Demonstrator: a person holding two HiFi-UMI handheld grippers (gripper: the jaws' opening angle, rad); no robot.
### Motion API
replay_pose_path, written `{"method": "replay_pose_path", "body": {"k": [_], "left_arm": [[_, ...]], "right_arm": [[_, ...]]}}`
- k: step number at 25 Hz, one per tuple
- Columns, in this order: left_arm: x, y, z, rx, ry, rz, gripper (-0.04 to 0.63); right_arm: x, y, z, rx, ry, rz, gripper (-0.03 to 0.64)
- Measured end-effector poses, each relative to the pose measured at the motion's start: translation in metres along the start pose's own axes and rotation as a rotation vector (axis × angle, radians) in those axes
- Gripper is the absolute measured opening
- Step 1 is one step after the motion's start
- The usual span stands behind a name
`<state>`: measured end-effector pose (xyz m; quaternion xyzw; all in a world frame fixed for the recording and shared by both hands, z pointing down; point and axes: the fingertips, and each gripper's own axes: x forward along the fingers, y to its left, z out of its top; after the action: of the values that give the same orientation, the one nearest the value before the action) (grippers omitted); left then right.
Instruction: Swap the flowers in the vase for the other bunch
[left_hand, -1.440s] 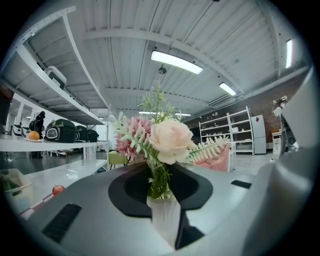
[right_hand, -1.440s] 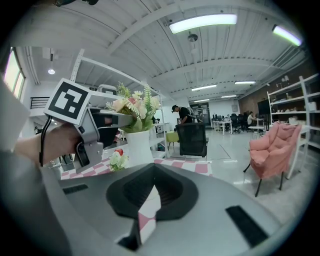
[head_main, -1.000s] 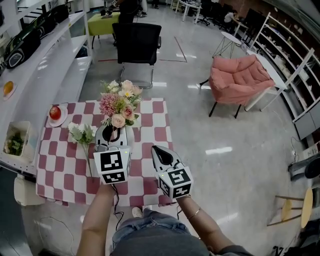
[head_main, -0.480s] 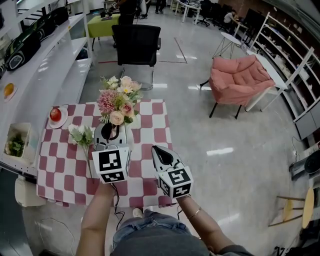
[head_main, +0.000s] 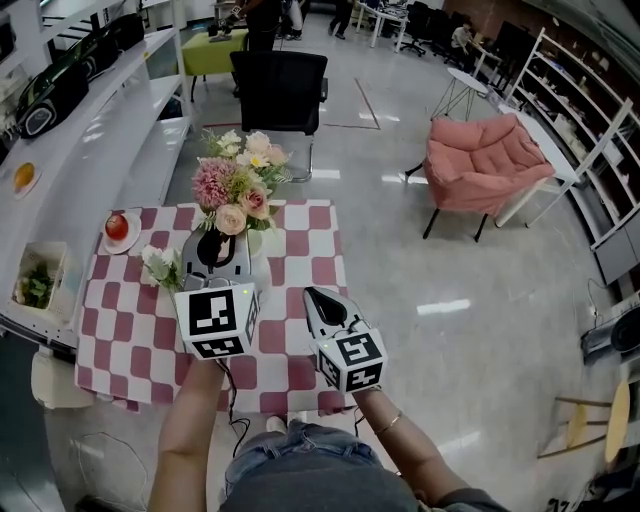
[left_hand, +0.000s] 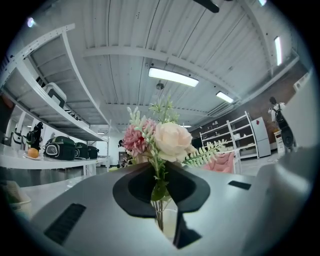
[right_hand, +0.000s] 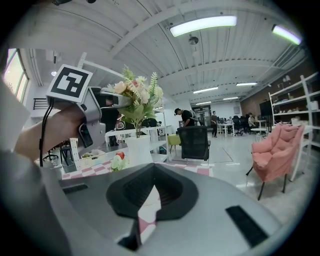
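Observation:
A bunch of pink and cream flowers (head_main: 235, 185) stands over the red-and-white checked table (head_main: 305, 235). My left gripper (head_main: 213, 246) is shut on its stems just under the blooms, as the left gripper view shows with the bunch (left_hand: 167, 140) rising from the gripper (left_hand: 161, 192). In the right gripper view the stems still run down into the white vase (right_hand: 139, 150), which the left gripper mostly hides in the head view. The other bunch (head_main: 160, 265), white and green, lies on the cloth to the left. My right gripper (head_main: 310, 296) hovers shut and holds nothing near the table's front right.
A red apple on a plate (head_main: 117, 226) sits at the table's back left. A tray of greens (head_main: 35, 285) rests on the white shelf unit beside it. A black chair (head_main: 278, 90) stands behind the table, a pink armchair (head_main: 480, 160) to the right.
My left gripper has risen with the pink bunch, drawing the flowers up and away from me. The right gripper has stayed where it was.

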<state>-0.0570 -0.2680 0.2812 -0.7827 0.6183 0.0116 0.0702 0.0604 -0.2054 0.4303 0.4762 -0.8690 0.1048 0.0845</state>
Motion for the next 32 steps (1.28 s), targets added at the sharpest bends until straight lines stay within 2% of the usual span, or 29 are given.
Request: {"method": "replay_pose_path", "body": {"k": [8,20,32], "left_arm": [[-0.008,0.007,0.024,-0.016,-0.047,-0.003,0.052],[-0.025,0.014,0.087,-0.010,-0.170,-0.011,0.052],[-0.058,0.035,0.131,-0.001,-0.237,0.027,0.051]], "right_arm": [[-0.005,0.009,0.010,-0.014,-0.024,0.005,0.009],[-0.019,0.030,0.016,-0.031,-0.048,0.019,0.009],[-0.028,0.062,0.017,-0.053,-0.059,0.065,0.009]]}}
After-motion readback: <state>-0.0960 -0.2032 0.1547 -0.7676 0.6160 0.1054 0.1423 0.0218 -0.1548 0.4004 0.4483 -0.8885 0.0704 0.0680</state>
